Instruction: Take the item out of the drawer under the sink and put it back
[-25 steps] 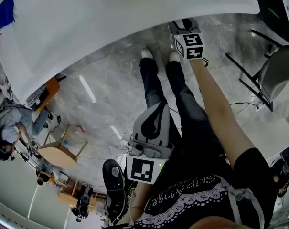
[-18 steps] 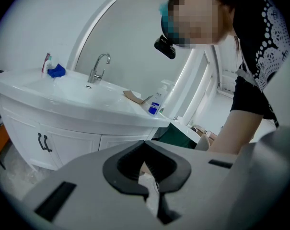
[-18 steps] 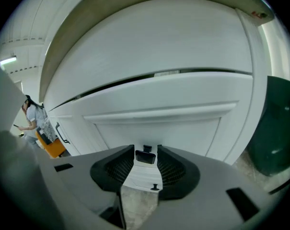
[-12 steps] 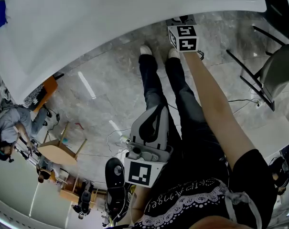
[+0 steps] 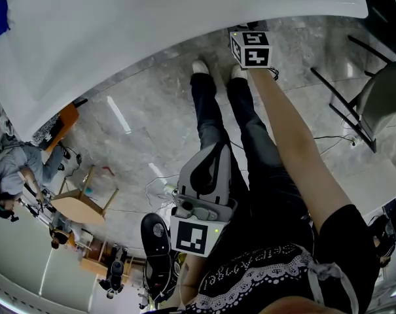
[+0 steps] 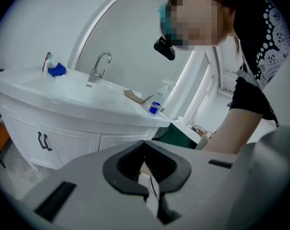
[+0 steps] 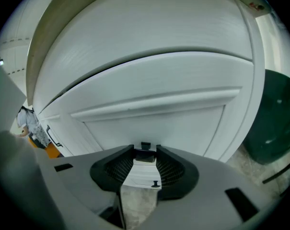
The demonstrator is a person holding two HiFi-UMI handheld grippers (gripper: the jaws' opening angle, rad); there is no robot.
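The white vanity cabinet (image 6: 63, 143) stands under the sink counter (image 6: 77, 92) with its faucet (image 6: 99, 66). In the right gripper view a white drawer front (image 7: 154, 123) fills the frame. My right gripper (image 7: 145, 158) is shut on its small dark handle (image 7: 145, 150). In the head view only the right gripper's marker cube (image 5: 251, 48) shows, at the counter's edge; the jaws are hidden beneath it. My left gripper (image 5: 215, 150) hangs near my thighs, pointing at the vanity from a distance, shut with nothing in it. The drawer's contents are hidden.
A blue-labelled bottle (image 6: 156, 104) and a blue cloth (image 6: 56, 70) sit on the counter. A dark green bin (image 7: 274, 123) stands right of the cabinet. A grey chair (image 5: 381, 97) is at my right, and cables (image 5: 162, 188) lie on the marble floor.
My right gripper has moved slightly forward, farther under the counter's edge. The left gripper has hardly moved.
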